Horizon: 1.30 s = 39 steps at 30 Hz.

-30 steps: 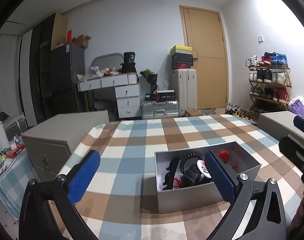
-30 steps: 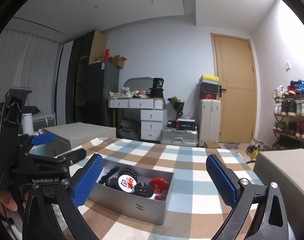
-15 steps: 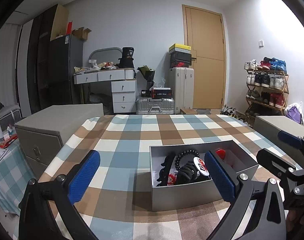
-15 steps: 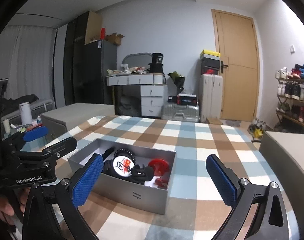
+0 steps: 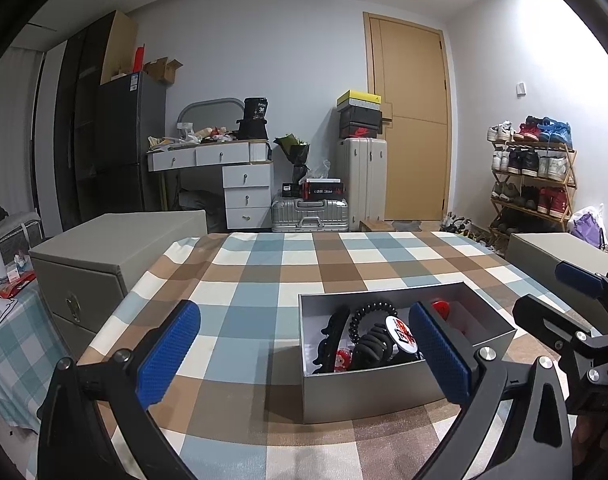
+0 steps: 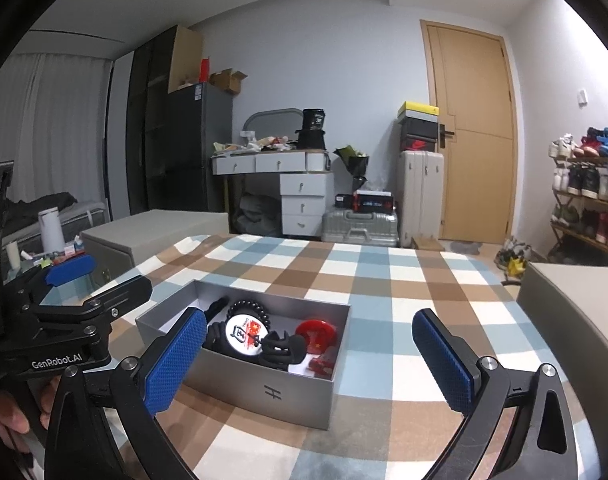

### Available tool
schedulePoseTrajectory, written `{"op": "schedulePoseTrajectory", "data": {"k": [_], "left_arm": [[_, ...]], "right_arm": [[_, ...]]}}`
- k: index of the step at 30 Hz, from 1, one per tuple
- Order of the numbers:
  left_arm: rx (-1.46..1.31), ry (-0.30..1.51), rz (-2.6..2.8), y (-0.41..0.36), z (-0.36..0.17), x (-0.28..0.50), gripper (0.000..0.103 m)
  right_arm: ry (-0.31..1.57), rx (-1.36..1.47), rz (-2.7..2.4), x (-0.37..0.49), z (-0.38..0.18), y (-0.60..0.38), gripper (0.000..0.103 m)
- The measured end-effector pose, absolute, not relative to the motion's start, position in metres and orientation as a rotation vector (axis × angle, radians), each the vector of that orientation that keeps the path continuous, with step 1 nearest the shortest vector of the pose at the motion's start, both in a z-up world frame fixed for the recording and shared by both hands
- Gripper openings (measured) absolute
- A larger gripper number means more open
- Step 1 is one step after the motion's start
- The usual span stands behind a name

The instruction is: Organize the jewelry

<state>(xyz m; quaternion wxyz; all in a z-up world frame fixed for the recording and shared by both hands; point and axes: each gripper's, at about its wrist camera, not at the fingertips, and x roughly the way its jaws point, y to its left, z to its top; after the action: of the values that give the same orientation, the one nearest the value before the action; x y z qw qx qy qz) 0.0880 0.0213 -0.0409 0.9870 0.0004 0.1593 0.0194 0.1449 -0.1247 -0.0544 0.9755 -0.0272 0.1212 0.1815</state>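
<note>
A grey open box (image 5: 367, 394) (image 6: 264, 384) sits on the checked tablecloth (image 5: 264, 280). Inside lie a black beaded bracelet (image 5: 369, 312) (image 6: 250, 307), black hair clips (image 5: 331, 332) (image 6: 282, 350), a round white badge (image 5: 399, 330) (image 6: 244, 334) and a red round piece (image 6: 316, 333). My left gripper (image 5: 304, 354) hovers open just short of the box, its right pad in front of the box's near right part. Open too, my right gripper (image 6: 309, 358) hangs over the box's near side, left pad at the box's left end. Each gripper shows at the edge of the other's view.
Grey storage boxes stand beside the table at the left (image 5: 116, 256) and right (image 5: 563, 252). Behind are a white dresser (image 5: 232, 184), suitcases (image 5: 361, 184), a door (image 5: 407, 128) and a shoe rack (image 5: 531, 176). A hand (image 6: 8, 412) holds the left gripper.
Both grippers have tilted down and drawn closer to the box, which now sits lower and larger in both views. Both stay open.
</note>
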Motion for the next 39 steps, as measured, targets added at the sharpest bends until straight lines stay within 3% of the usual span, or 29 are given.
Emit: {"op": "schedulePoseTrajectory", "data": {"k": [39], "left_arm": [[0.005, 0.324, 0.027, 0.0205, -0.0407, 0.0869, 0.102]], "right_arm": [[0.244, -0.053, 0.355, 0.1433, -0.0547, -0.1275, 0.103]]}}
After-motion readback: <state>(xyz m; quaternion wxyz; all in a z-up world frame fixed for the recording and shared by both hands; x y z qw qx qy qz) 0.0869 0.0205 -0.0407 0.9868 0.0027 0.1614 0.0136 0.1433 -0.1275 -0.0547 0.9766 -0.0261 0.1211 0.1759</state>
